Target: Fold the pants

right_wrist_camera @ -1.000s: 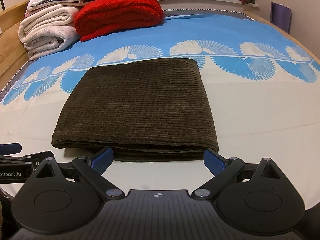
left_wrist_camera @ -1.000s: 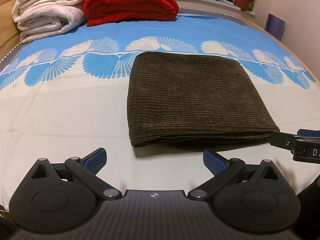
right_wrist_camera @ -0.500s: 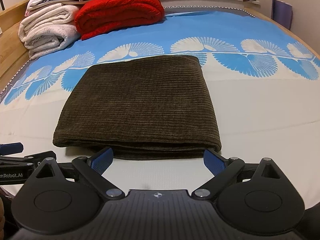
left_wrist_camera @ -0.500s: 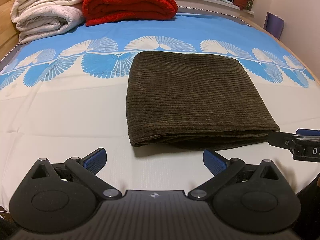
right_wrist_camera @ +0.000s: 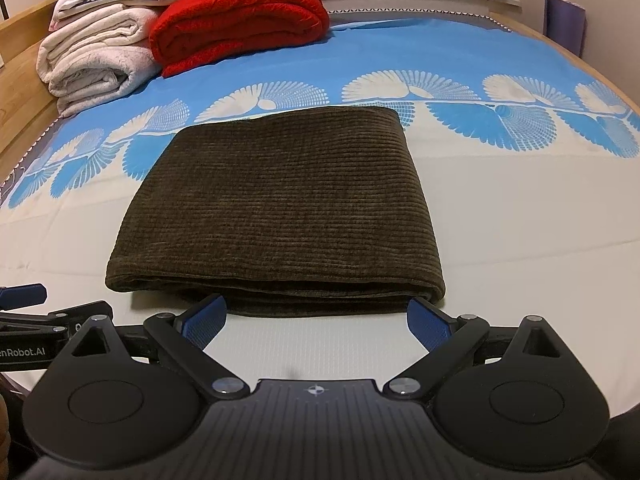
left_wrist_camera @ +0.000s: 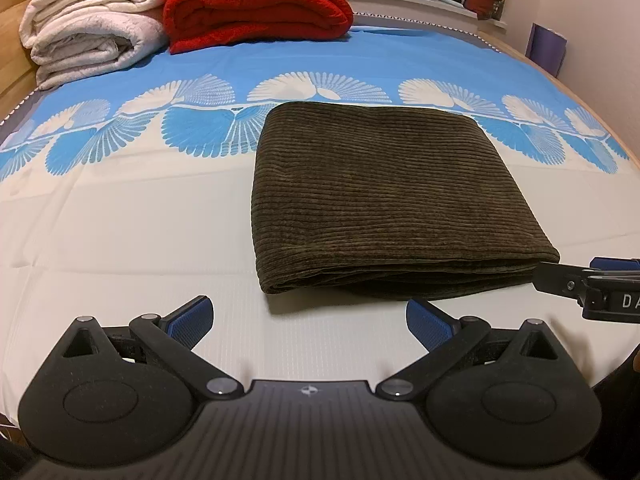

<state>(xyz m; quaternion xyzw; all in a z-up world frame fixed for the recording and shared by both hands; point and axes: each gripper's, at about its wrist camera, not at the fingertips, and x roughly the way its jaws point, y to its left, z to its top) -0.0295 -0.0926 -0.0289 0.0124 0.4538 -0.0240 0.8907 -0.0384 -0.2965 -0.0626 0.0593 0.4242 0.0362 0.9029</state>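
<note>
Pants [left_wrist_camera: 392, 204] already folded into neat rectangle on bed [left_wrist_camera: 120, 232] — job looks basically done imo. Main risk: either gripper nudging forward, snagging layered near edge, popping stack open. Left gripper [left_wrist_camera: 307, 318] spread wide, holding nothing, pants just ahead and off to its right. Right gripper [right_wrist_camera: 318, 318] also wide open, empty — near edge sits right at fingertips, maybe touching, can't tell.

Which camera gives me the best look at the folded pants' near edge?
The right wrist view: the pants sit centred, the layered near edge right ahead of the open right gripper. The left wrist view shows the pants off to the right, their near right corner by the other gripper.
</note>
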